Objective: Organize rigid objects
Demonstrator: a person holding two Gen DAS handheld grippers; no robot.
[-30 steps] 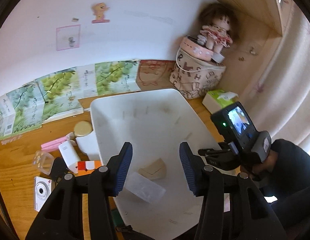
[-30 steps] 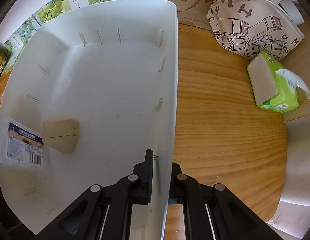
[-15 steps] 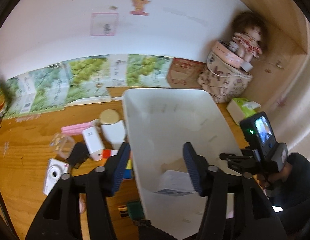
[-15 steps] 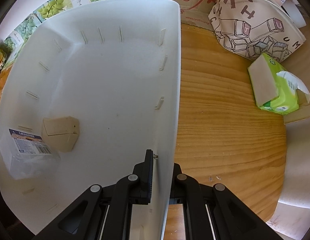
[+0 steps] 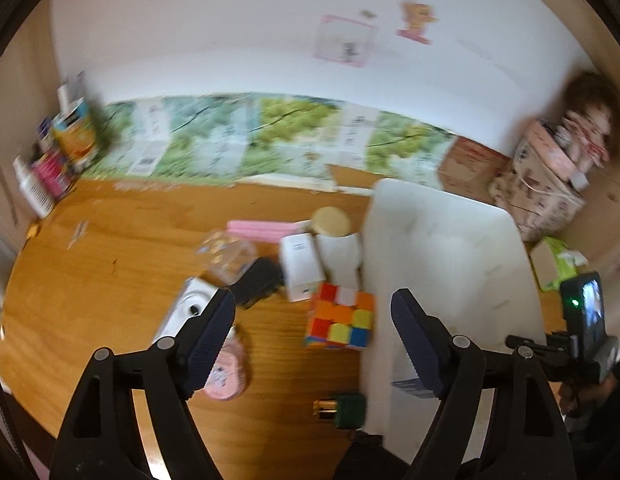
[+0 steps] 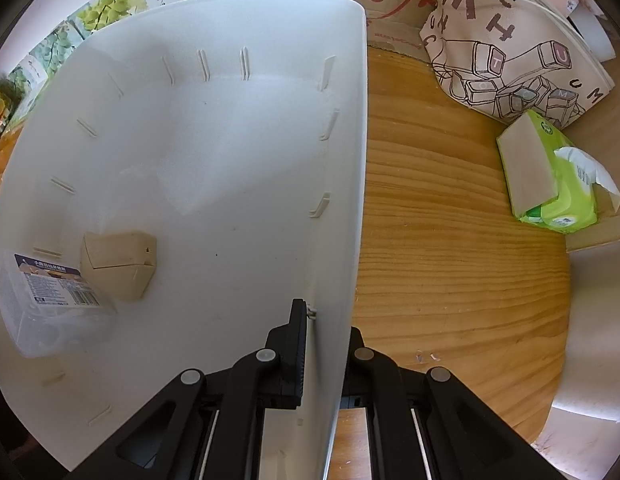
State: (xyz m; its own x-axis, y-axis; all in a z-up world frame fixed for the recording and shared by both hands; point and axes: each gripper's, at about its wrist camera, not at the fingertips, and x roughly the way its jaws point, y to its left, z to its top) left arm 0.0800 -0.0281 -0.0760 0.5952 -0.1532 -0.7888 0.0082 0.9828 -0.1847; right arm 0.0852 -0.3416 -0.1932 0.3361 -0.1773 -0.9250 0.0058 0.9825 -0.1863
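My left gripper (image 5: 314, 300) hangs over the clutter left of the white bin (image 5: 442, 248). Its jaws are opening and nothing is held between them. Just beyond its fingertips lies a Rubik's cube (image 5: 340, 320), with a white camera (image 5: 182, 312) behind the left finger and a white box (image 5: 300, 268) farther back. My right gripper (image 6: 326, 320) is shut on the bin's right wall (image 6: 352, 200). Inside the bin lie a beige wedge-shaped box (image 6: 118, 268) and a clear plastic box (image 6: 50, 308) with a label.
On the wooden table beside the bin lie a clear cup (image 5: 226, 256), a pink bar (image 5: 262, 230), a round lid (image 5: 330, 220), a pink item (image 5: 226, 372) and a green-and-gold piece (image 5: 342, 408). A tissue pack (image 6: 550, 184) and a tote bag (image 6: 510, 60) sit right of the bin.
My left gripper swung left from above the bin to above the clutter beside it, and its jaws widened. The clear box shifted and settled in the bin. The right gripper stayed put.
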